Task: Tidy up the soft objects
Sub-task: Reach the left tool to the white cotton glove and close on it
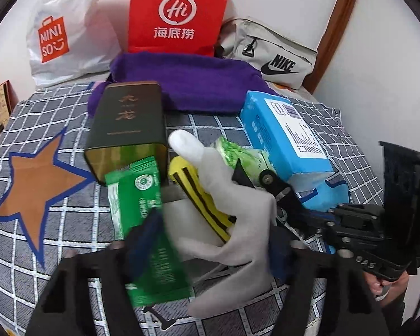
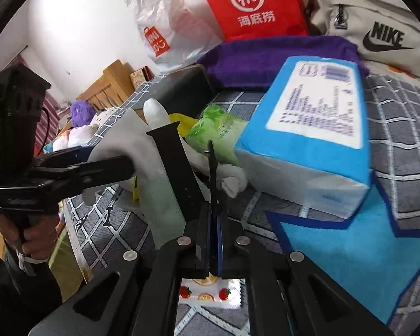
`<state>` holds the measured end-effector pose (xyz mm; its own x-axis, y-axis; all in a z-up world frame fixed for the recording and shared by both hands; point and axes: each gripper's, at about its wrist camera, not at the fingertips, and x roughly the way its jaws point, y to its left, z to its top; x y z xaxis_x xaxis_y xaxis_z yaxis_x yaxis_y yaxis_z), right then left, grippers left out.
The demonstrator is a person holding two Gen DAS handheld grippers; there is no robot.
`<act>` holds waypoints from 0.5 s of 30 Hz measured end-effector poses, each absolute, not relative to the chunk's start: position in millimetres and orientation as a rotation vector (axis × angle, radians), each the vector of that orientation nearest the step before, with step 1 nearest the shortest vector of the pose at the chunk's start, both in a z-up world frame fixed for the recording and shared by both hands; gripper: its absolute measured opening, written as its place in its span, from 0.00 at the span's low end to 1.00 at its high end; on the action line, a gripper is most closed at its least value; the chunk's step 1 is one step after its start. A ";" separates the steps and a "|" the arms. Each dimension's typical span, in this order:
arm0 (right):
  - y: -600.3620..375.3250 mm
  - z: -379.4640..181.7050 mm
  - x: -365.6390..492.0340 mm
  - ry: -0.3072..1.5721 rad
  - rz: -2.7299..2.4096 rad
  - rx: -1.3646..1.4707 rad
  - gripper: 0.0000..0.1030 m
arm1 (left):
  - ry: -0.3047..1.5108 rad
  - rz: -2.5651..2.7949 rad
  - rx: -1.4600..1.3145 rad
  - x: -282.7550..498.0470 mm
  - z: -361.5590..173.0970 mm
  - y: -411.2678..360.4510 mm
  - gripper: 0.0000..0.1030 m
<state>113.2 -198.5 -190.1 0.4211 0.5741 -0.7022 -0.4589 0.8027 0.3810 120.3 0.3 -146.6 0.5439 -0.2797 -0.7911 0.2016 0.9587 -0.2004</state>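
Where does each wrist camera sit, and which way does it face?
Left wrist: on the left gripper, looking forward and down across the grey checked bedcover at a white rubber glove; its own fingers frame the bottom, the right gripper and right hand show at right.
Right wrist: on the right gripper, facing a blue tissue pack; shut jaws centre, left gripper and left hand at left.
Shared: glove, tissue pack, red paper bag.

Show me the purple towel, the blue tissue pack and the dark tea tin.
purple towel (image 1: 198, 89): left wrist view, middle of the folded cloth.
blue tissue pack (image 2: 308, 128): right wrist view, top face.
dark tea tin (image 1: 126, 120): left wrist view, lettered front.
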 end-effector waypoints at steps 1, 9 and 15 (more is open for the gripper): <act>-200.6 -187.5 111.1 0.929 0.646 0.139 0.03 | 0.953 -0.286 -0.090 120.9 -147.0 0.0 0.37; -217.6 -172.0 95.3 0.891 0.574 0.113 0.03 | 0.924 -0.306 -0.120 116.5 -133.7 9.5 0.11; -222.4 -176.8 81.2 0.921 0.514 0.062 0.03 | 0.869 -0.288 -0.124 106.7 -111.1 22.1 0.10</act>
<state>81.2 -222.4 -176.8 0.4934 0.4495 -0.7446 -0.3976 0.8780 0.2666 106.7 22.1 -111.1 0.6102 -0.2988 -0.7337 0.1989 0.9543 -0.2232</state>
